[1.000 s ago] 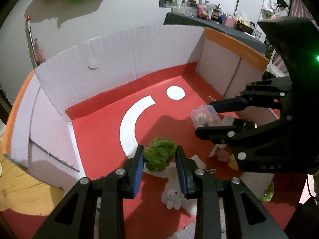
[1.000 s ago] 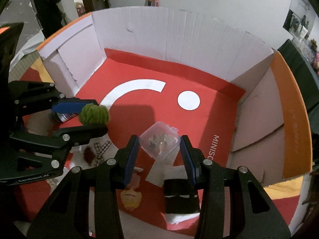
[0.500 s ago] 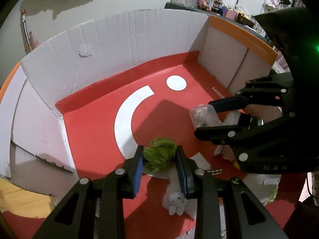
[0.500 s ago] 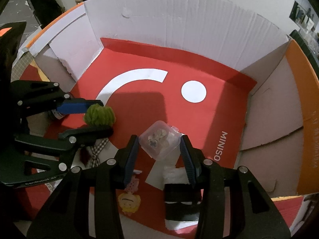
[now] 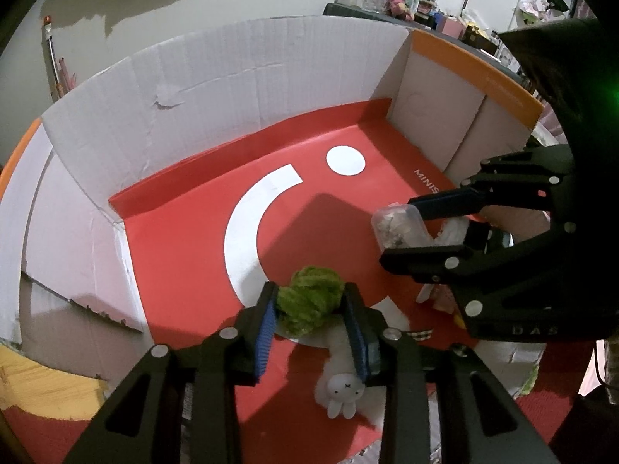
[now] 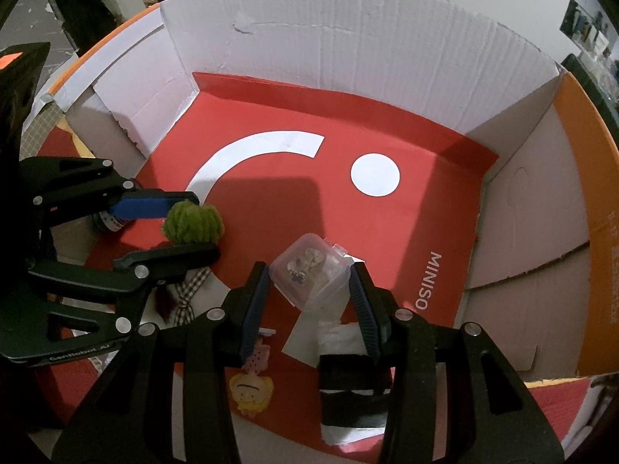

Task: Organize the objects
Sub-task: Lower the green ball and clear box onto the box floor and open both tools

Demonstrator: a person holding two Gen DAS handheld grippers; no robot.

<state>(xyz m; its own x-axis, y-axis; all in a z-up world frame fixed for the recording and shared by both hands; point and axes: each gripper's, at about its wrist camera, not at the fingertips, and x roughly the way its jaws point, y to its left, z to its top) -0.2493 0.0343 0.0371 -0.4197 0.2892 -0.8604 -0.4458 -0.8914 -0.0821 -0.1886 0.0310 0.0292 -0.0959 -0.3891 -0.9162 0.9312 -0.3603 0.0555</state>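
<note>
the left tool (image 5: 309,305) has a fuzzy green yarn ball (image 5: 309,301) between its blue pads, and its jaws are opening, the pads still touching the fibres. the ball hangs just above the red paper floor of the white cardboard box (image 5: 247,77), directly under the fingertips, so the drop is straight down. the right tool (image 6: 307,284) is pinching a small clear plastic lidded case (image 6: 307,274) just to the right of the ball, also over the red floor. a white rabbit plush (image 5: 340,390) lies below the left tool.
</note>
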